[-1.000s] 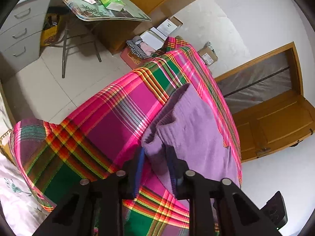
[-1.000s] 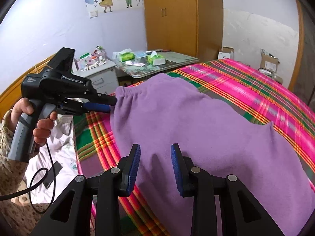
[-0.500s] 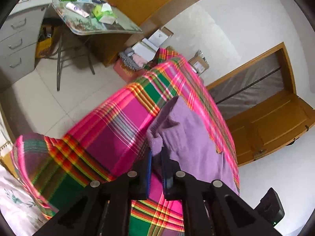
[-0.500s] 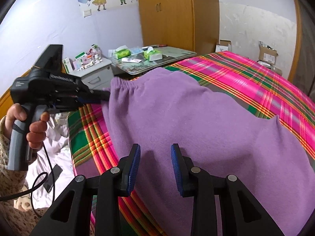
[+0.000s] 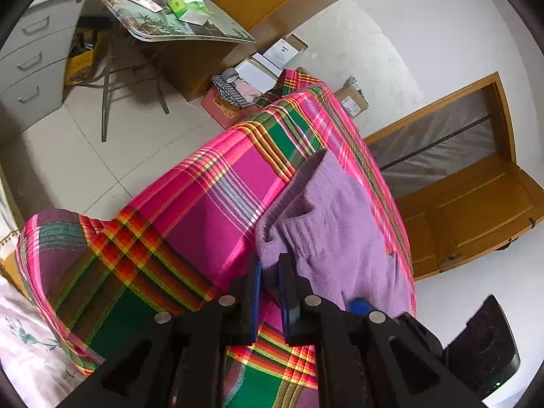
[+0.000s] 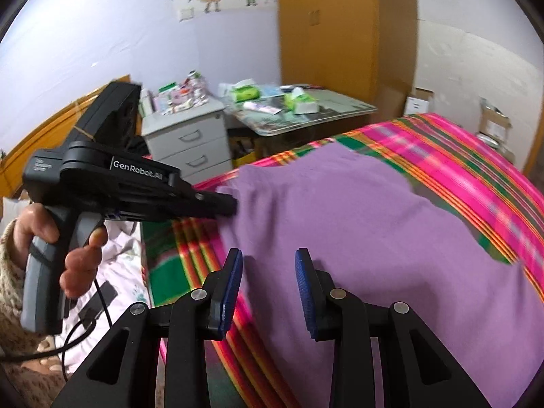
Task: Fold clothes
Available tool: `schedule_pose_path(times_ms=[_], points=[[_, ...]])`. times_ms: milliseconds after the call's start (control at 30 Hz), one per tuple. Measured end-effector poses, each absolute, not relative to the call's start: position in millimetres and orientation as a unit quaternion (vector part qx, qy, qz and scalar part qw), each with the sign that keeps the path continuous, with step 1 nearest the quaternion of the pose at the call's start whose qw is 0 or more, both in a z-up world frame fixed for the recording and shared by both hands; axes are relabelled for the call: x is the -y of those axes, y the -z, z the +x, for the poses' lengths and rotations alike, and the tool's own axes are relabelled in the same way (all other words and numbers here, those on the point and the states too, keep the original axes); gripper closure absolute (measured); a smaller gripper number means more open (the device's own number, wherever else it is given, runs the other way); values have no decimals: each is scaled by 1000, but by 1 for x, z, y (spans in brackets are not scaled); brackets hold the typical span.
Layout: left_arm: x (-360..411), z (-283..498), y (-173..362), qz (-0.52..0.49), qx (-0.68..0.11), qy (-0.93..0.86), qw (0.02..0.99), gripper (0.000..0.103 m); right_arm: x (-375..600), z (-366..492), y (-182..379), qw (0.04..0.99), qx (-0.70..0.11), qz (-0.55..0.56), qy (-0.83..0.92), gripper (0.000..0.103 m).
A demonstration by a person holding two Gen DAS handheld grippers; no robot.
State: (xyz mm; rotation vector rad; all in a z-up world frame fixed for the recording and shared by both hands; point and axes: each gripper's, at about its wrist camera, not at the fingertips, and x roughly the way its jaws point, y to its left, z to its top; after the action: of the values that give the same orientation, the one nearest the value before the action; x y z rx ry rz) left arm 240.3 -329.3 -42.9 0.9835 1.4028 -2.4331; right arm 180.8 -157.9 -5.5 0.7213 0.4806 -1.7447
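1. Left wrist view. We see the left tool [image 5: 270, 284] with its two blue pads drawn narrow on the ribbed edge of the purple garment [image 5: 340, 238]. The pinched corner is bunched and lifted slightly off the plaid bedspread [image 5: 204, 210]; the rest of the garment lies on the bed toward the wooden door [image 5: 476, 210]. A counter [image 5: 190, 23] with tissue packs stands on the floor beyond the bed.

2. Right wrist view. We see the right tool [image 6: 268, 287] with its pads set wide apart, holding nothing, poised just above the near edge of the purple garment [image 6: 374, 238]. The garment lies spread across the bedspread [image 6: 459, 156]. At left, a hand [image 6: 64, 238] grips the left tool [image 6: 229, 205], whose tip meets the garment's far corner; its pads are hidden here.

3. Step in hand. We judge that one corner is secured for a fold or a straightening pull; which of the two cannot be settled. The next move likely calls for the right tool to close on the near edge, so both corners travel together.
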Motion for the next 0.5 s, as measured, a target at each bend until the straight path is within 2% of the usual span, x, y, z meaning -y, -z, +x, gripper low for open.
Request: schedule_pose_path(times_ms=[233,267,333,367,500], points=[[331,239,43,327,-474,814,74,93,190,179,12,544,-218,317,745,70],[331,240,43,324,-476,814,73,93,192,179,13,547,-219,318,743,73],[333,241,42,319,-480,814,71,93,196,180,15,543,-228,319,742,93],[334,241,41,317,-482,814,69,93,197,180,16,539,-235,317,744,98],[333,242,41,314,-480,816,67,93,200,185,7,566,-219,311,732,100]])
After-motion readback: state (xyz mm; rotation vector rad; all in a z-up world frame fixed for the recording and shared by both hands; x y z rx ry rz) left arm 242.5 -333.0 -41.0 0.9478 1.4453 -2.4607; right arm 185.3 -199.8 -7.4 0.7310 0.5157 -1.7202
